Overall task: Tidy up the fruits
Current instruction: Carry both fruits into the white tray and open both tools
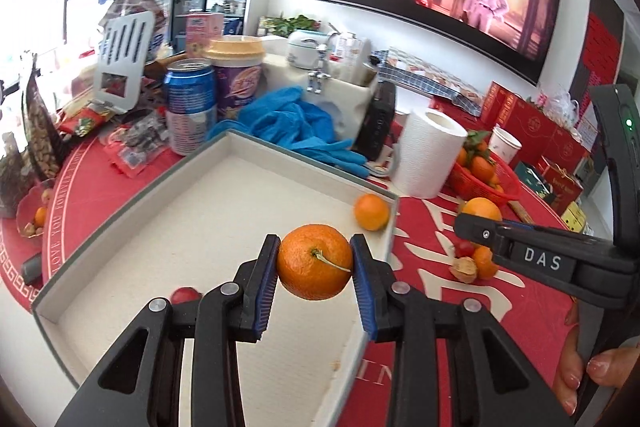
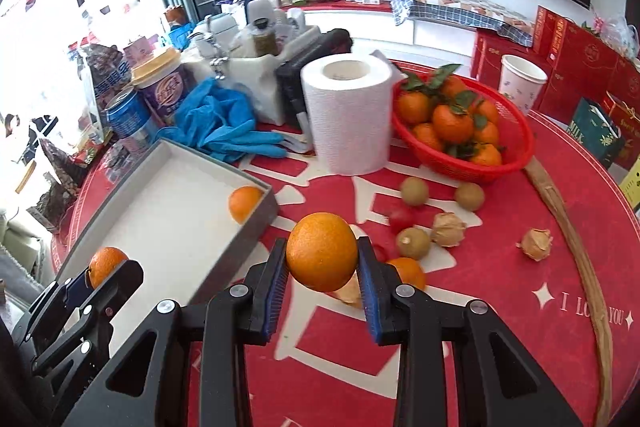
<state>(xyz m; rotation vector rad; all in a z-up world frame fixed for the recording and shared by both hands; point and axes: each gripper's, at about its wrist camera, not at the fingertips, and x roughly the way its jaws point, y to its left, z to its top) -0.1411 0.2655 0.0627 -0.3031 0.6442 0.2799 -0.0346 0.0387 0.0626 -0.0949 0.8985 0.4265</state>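
While the left wrist view is taken first, the left gripper (image 1: 315, 261) is seen clamped on a mandarin (image 1: 314, 261), its blue pads pressed against both sides of the fruit and the stem turned toward the camera. The mandarin is held above the near part of a grey shallow box (image 1: 132, 195), clear of its floor. A second mandarin (image 1: 371, 211) lies in the box's far right corner, touching the wall, and a small red fruit (image 1: 185, 294) is partly hidden behind the left finger. Most of the box floor is bare. Beyond the far wall, blue gloves (image 1: 288, 125) and a drink can (image 1: 190, 107) crowd the rim. To the right, the right gripper (image 1: 476, 227) is seen from the side over the red tablecloth (image 1: 500, 311), with an orange showing just behind its tip.

In the right wrist view, the right gripper (image 2: 322, 254) is closed on an orange (image 2: 321, 251), gripped between both pads and held over the tablecloth (image 2: 500, 327), just right of the box's right wall (image 2: 256, 227). Loose fruit lies close beyond it: a mandarin (image 2: 408, 271), a cherry tomato (image 2: 401, 219), three greenish-brown round fruits and two papery husks. Farther off, a paper roll (image 2: 346, 115) and a red basket (image 2: 516, 147) of mandarins stand side by side. The cloth to the near right is open. At the lower left, the left gripper (image 2: 105, 269) is seen with its mandarin over the box.
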